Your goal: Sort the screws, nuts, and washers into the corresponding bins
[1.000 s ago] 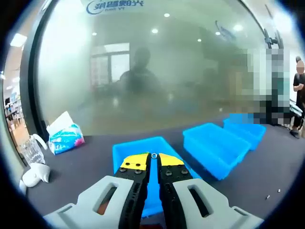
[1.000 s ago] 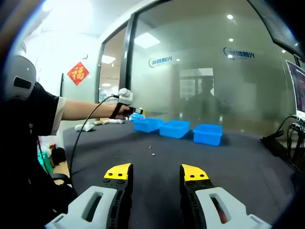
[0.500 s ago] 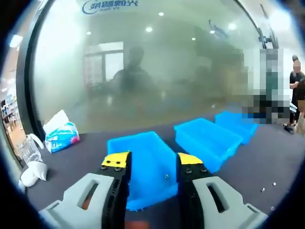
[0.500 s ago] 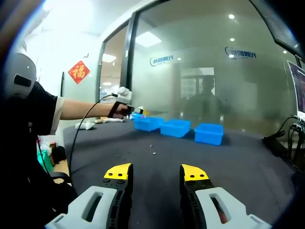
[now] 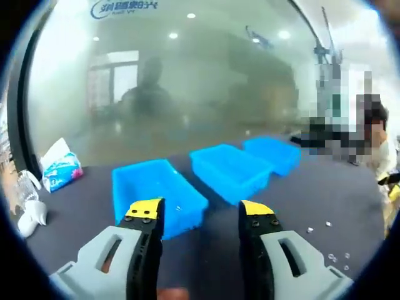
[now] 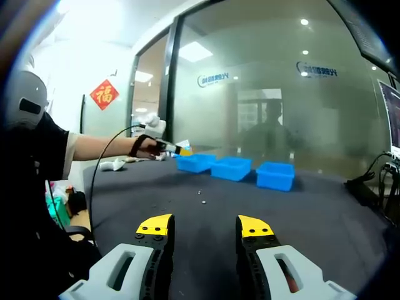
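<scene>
Three blue bins stand in a row on the dark table: the left bin [image 5: 156, 190], the middle bin [image 5: 228, 169] and the right bin [image 5: 273, 153]. My left gripper [image 5: 200, 214] is open with nothing between its jaws, just short of the left bin. A tiny pale piece [image 5: 179, 208] lies inside that bin. Loose small hardware [image 5: 309, 230] is scattered on the table to the right. In the right gripper view my right gripper [image 6: 205, 226] is open and empty low over the table. Far ahead are the bins [image 6: 231, 167], a few hardware pieces [image 6: 201, 201], and the left gripper [image 6: 184, 149] in a person's hand.
A tissue pack [image 5: 60, 172] and a white object [image 5: 28, 219] lie at the table's left end. A frosted glass wall [image 5: 187, 81] runs behind the bins. Cables [image 6: 369, 181] trail at the table's right side. The person's arm [image 6: 100, 145] reaches over the table.
My left gripper, shut on a small ring over the left bin, has opened and let it go, then pulled back and swung right. The right gripper has held still.
</scene>
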The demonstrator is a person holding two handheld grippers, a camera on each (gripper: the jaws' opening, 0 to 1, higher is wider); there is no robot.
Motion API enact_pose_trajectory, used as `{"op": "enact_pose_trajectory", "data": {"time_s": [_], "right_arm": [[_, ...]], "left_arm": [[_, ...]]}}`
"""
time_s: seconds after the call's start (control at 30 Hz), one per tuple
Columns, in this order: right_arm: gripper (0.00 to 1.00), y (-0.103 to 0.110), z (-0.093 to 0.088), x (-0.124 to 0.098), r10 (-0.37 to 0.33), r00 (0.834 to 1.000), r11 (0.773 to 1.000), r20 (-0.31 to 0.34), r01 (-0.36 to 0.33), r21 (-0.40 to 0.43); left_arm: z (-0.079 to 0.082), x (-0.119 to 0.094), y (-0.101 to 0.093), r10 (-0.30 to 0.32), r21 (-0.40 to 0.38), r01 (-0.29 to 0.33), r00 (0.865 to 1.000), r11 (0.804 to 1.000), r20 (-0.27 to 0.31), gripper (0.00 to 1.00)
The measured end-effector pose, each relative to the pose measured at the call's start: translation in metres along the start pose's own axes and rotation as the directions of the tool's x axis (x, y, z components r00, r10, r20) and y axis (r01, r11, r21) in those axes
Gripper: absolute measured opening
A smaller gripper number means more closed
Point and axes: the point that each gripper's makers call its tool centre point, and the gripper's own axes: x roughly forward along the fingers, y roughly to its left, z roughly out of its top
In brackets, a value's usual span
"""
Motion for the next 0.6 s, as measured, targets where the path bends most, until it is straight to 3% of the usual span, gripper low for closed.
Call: {"op": "enact_pose_trajectory", "data": {"time_s": [0.23,0.37,0.57,0.6], "right_arm": [[0.36,0.001,0.002,0.002,-0.002,1.000,1.000,0.004,0.002,-0.005],[0.36,0.001,0.004,0.002,-0.004,1.000,1.000,0.006,0.004,-0.007],[0.36,-0.001,0.002,0.001,-0.011,1.000,1.000,0.000,0.011,-0.006],[0.36,-0.002,0.001,0.001,-0.014,1.000,1.000,-0.003,0.014,-0.007]], "left_arm": [[-0.008,-0.028,-0.046,-0.134,0.017,0.135,0.991,0.991,-0.007,0.47],[-0.019,-0.049,-0.074,-0.224,0.066,0.227,0.973,0.972,-0.047,0.47],[-0.026,-0.086,-0.111,-0.317,0.095,0.321,0.947,0.942,-0.054,0.47],[-0.029,-0.092,-0.119,-0.346,0.111,0.351,0.936,0.930,-0.067,0.47]]}}
